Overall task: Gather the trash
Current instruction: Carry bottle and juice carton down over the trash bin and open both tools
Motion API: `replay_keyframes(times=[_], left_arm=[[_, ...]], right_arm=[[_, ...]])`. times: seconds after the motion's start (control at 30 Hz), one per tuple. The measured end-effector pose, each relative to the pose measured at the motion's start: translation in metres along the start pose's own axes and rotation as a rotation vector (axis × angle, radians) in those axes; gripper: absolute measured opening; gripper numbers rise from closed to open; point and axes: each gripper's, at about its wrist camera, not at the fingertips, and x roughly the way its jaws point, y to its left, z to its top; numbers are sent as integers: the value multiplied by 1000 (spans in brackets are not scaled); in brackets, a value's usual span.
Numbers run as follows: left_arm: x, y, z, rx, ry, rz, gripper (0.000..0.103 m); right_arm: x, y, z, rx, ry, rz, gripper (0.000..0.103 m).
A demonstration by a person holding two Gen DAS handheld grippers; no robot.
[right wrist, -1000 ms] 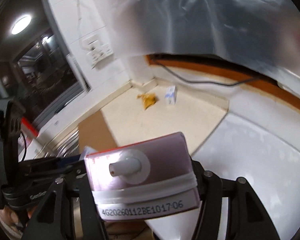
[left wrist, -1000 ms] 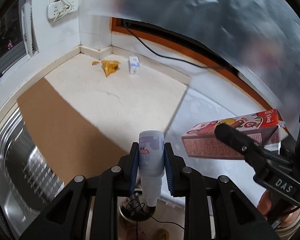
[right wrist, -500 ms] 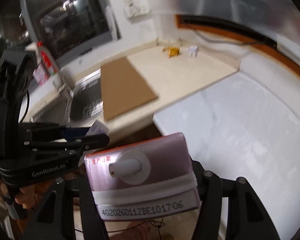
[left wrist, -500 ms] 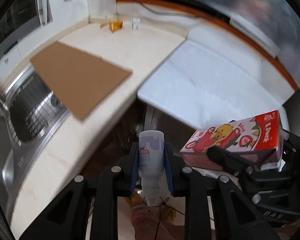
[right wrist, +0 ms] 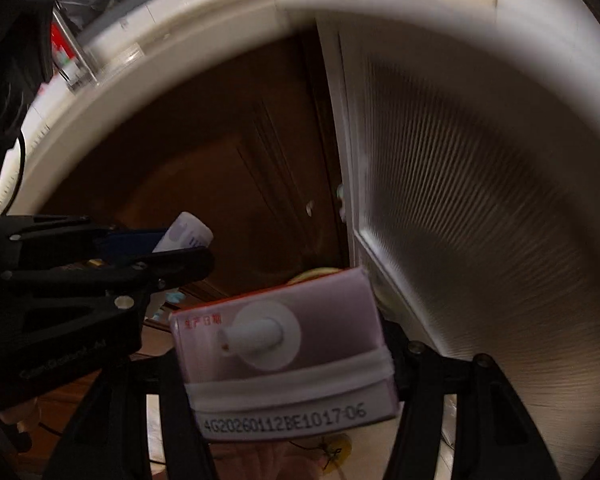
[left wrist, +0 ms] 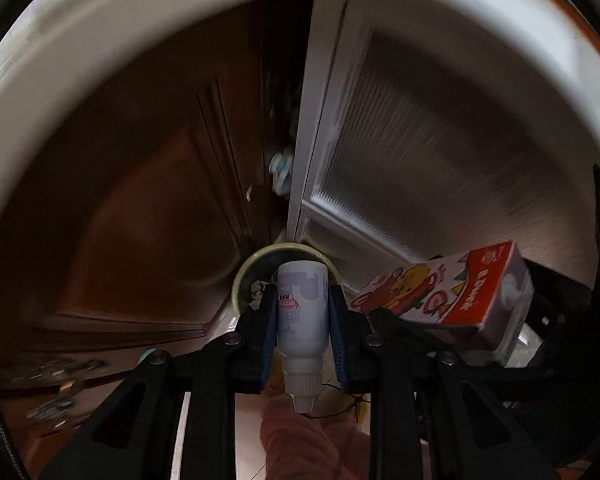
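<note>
We look steeply down past the pale desk edge (left wrist: 79, 52) at a brown cabinet door (left wrist: 139, 200) and a white ribbed door (left wrist: 440, 152) beside it. Our left tool (left wrist: 302, 320) clamps a small white bottle (left wrist: 302, 312) between its blue pads (left wrist: 267, 320), cap toward the camera. Right behind the bottle is the round rim of what may be a bin (left wrist: 243, 272); blur makes this uncertain. To the right, a colourful carton (left wrist: 448, 296) sits in our right tool (left wrist: 500, 344). Pale floor (left wrist: 247, 420) shows below.
</note>
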Motion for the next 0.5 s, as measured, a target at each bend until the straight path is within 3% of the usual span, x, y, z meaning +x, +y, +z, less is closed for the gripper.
replay_keyframes(times=[0.17,0.27,0.3,0.5], left_arm=[[76,21,-5,5,16,-4,24],[108,29,-2,27,15,13,56],[115,30,1,28,20,12,74],[142,46,2,33,19,38,97]], right_arm=[[83,-12,-16,-11,41,-15,59],[122,-20,-23,5,76,-21,59],[134,-23,-25,13,88,-28,59],[165,-35,-32,42,99,-87,69]])
